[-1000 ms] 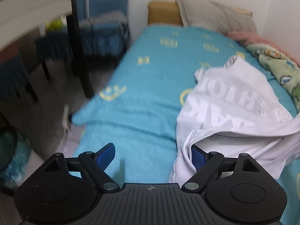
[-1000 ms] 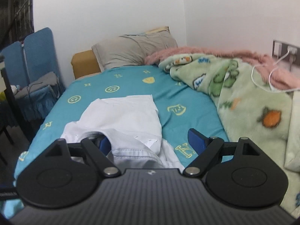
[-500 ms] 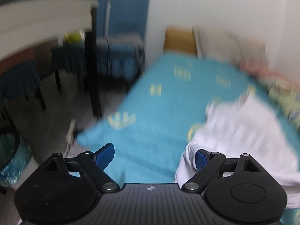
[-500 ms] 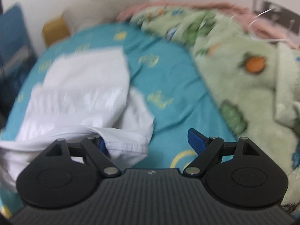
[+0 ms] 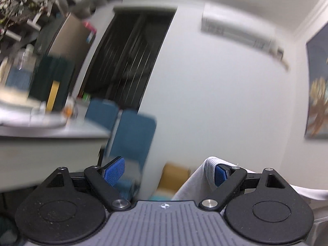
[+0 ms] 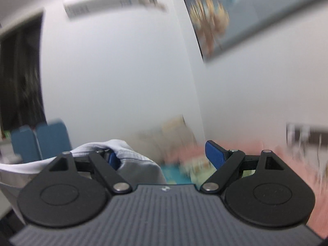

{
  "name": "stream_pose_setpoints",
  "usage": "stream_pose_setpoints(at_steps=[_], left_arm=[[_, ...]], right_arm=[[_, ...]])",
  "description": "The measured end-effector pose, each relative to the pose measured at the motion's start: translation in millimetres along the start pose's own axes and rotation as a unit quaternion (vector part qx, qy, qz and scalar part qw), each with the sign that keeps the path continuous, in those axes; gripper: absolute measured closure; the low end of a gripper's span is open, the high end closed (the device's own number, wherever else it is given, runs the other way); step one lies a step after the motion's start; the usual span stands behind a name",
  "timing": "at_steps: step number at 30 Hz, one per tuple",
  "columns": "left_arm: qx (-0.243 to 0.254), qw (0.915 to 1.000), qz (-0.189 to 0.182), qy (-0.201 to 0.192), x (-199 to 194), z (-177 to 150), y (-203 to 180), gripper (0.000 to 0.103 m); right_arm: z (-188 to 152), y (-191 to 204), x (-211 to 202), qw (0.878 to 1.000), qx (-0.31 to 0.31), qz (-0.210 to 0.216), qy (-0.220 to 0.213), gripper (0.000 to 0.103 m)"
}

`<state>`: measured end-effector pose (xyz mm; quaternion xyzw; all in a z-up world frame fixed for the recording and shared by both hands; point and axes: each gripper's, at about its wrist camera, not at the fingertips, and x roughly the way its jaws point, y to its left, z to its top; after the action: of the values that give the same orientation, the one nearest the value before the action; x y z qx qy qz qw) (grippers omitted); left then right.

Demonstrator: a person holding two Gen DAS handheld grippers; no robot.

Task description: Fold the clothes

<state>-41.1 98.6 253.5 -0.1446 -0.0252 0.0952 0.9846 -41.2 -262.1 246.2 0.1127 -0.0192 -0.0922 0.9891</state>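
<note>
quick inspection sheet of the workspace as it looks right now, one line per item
surface: bed with teal sheet, only a blurred strip shows below the grippers
job's things: white garment, draped over the inner finger of each gripper, hanging down
clutter: grey desk with blurred items on top; blue chairs beside it
grippers: left gripper jaws wide apart, cloth hooked on one finger only; right gripper jaws wide apart, cloth hooked on one finger only
cables: nothing seen clearly
surroundings: white wall, air conditioner, dark doorway, framed picture; both views motion-blurred
</note>
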Motion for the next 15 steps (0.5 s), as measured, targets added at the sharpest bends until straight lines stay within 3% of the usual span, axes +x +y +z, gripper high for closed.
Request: stream_pose_setpoints(at_steps=[6, 9, 12, 15], left_arm=[[0.006, 0.9960, -0.026, -0.085, -62, 113, -34, 0.014], [0.016, 0.9917, -0.039, -0.121, -96, 156, -51, 0.013], [0.027, 0.9897, -0.041, -0.135, -120, 186, -67, 0.013], [0.033, 0.9912, -0.042, -0.121, -126, 199, -77, 0.013]], right_arm=[[120, 2, -64, 0.996, 0.001, 0.032, -0.080, 0.018], [166, -5, -94, 0.994, 0.020, 0.045, -0.095, 0.018], [198, -12, -112, 0.993, 0.017, 0.048, -0.109, 0.017], [215, -7, -124, 0.992, -0.003, 0.047, -0.114, 0.017]])
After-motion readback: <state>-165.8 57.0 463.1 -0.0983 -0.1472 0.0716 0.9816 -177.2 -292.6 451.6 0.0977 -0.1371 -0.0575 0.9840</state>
